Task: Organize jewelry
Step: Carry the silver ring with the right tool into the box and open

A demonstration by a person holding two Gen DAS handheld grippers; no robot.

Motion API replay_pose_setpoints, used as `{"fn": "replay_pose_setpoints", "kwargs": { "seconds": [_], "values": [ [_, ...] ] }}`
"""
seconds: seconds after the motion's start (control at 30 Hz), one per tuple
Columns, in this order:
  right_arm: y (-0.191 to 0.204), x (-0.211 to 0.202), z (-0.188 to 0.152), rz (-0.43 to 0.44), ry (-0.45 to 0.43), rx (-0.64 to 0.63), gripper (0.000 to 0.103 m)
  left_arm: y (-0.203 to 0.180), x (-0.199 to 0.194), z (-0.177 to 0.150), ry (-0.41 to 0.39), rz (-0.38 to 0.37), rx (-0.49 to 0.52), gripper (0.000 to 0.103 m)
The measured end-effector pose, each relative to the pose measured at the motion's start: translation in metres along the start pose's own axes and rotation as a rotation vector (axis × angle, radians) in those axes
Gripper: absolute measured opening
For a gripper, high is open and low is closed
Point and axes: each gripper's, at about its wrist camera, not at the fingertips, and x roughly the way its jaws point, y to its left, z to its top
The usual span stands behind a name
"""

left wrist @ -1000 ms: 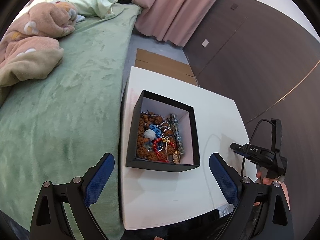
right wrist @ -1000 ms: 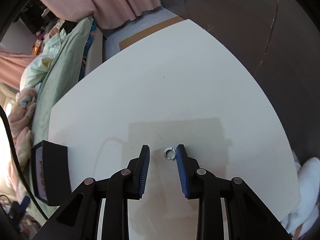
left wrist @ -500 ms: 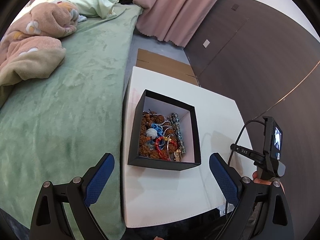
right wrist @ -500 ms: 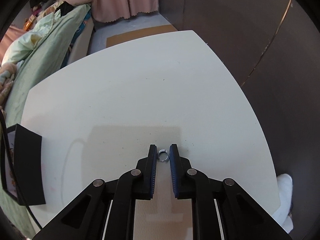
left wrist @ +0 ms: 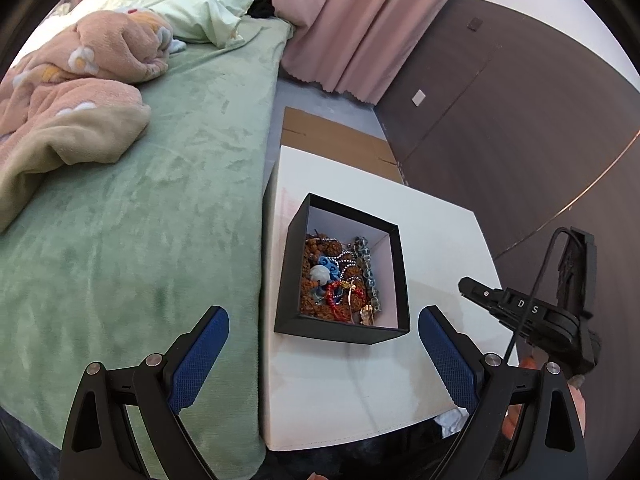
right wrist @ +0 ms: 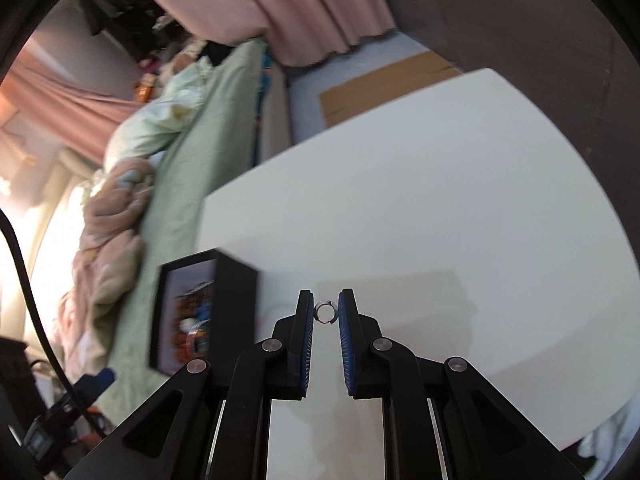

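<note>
A black open box [left wrist: 344, 276] with a white inside stands on the white table [left wrist: 332, 392]. It holds several bead bracelets and chains [left wrist: 340, 284]. My left gripper [left wrist: 322, 354] is open and empty, hovering near the box's front side. My right gripper [right wrist: 325, 312] is shut on a small silver ring [right wrist: 325, 313], held above the table. In the right wrist view the box [right wrist: 204, 312] is blurred, to the left of the fingers. The right gripper's body [left wrist: 540, 316] shows at the right in the left wrist view.
A bed with a green blanket [left wrist: 132, 220] runs along the table's left edge, with a pink and beige quilt [left wrist: 68, 104] on it. Flat cardboard [left wrist: 336, 140] lies on the floor beyond the table. Pink curtains [left wrist: 352, 20] and a dark wall [left wrist: 500, 120] stand behind.
My right gripper has closed on the ring, lifted it off the table and swung left toward the box. My left gripper stayed open and barely moved.
</note>
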Motion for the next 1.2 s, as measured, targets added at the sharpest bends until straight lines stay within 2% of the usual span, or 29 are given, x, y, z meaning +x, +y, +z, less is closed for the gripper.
{"fn": "replay_pose_setpoints", "kwargs": {
  "seconds": [0.4,0.57,0.6,0.63,0.7,0.97,1.2],
  "values": [
    [0.074,0.021,-0.007,0.227,-0.060,-0.083,0.014,0.019,0.008,0.004,-0.002,0.042,-0.017,0.096],
    [0.100,0.033,-0.011,0.302,-0.040,-0.118,0.015,0.024,0.011,0.005,0.002,0.065,-0.033,0.096],
    [0.104,0.037,-0.013,0.322,-0.017,-0.122,0.018,0.024,0.010,0.005,-0.001,0.068,-0.033,0.096],
    [0.104,0.040,-0.014,0.326,-0.004,-0.123,0.028,0.023,0.010,0.004,-0.002,0.071,-0.033,0.096],
    [0.105,0.041,-0.017,0.311,0.000,-0.125,0.043,0.024,0.008,0.003,-0.003,0.072,-0.037,0.096],
    [0.086,0.019,-0.021,0.266,-0.025,-0.133,0.057,0.023,-0.003,0.000,-0.024,0.062,-0.047,0.096],
    [0.071,-0.004,-0.024,0.221,-0.066,-0.125,0.080,0.012,-0.020,-0.006,-0.073,0.047,-0.018,0.096]
  ]
}}
